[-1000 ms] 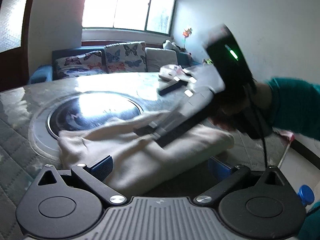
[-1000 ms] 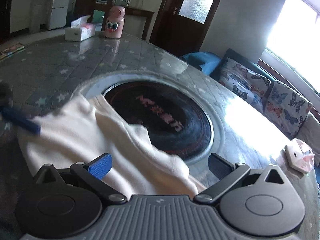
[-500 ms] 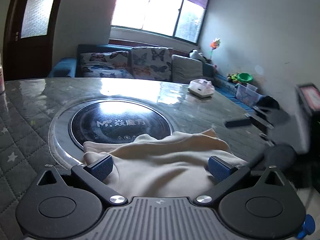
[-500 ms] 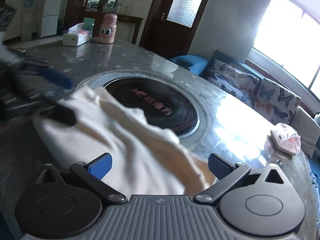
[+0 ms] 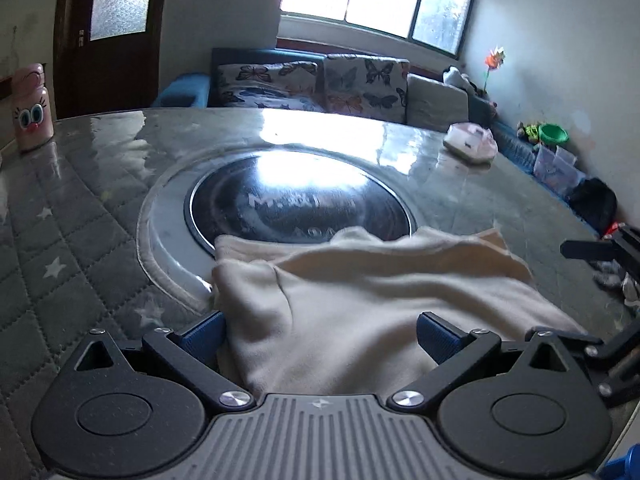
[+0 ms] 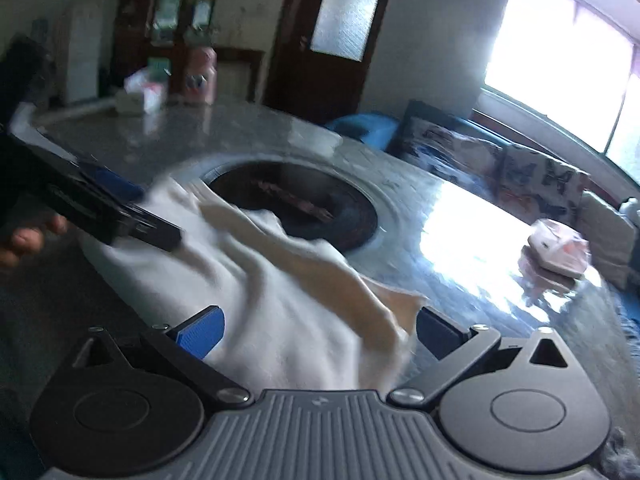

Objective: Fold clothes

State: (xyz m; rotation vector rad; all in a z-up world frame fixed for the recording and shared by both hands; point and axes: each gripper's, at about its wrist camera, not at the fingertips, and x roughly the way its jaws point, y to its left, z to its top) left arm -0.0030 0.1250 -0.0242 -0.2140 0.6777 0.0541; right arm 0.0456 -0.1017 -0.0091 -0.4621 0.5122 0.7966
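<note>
A cream garment (image 5: 360, 304) lies bunched in a rough fold on the grey table (image 5: 80, 200), its far edge over the rim of the round dark hotplate (image 5: 300, 204). My left gripper (image 5: 320, 336) is open, low over the garment's near left part, with cloth lying between its wide-apart blue pads. In the right wrist view the same garment (image 6: 280, 300) runs between the pads of my open right gripper (image 6: 320, 332) at its right corner. The left gripper (image 6: 158, 214) shows there over the cloth's left end, held by a hand (image 6: 24, 240). One right-gripper finger (image 5: 588, 250) pokes in from the right edge.
A pink cartoon bottle (image 5: 32, 112) stands at the table's far left. A pink-and-white tissue pack (image 5: 470, 144) lies at the far right. A tissue box (image 6: 136, 92) sits near the bottle. A butterfly-print sofa (image 5: 340, 80) stands behind the table.
The right gripper left the middle of the cloth and drew back to its right end. The left gripper swung left and settled low over the garment's left part. The right view is motion-blurred.
</note>
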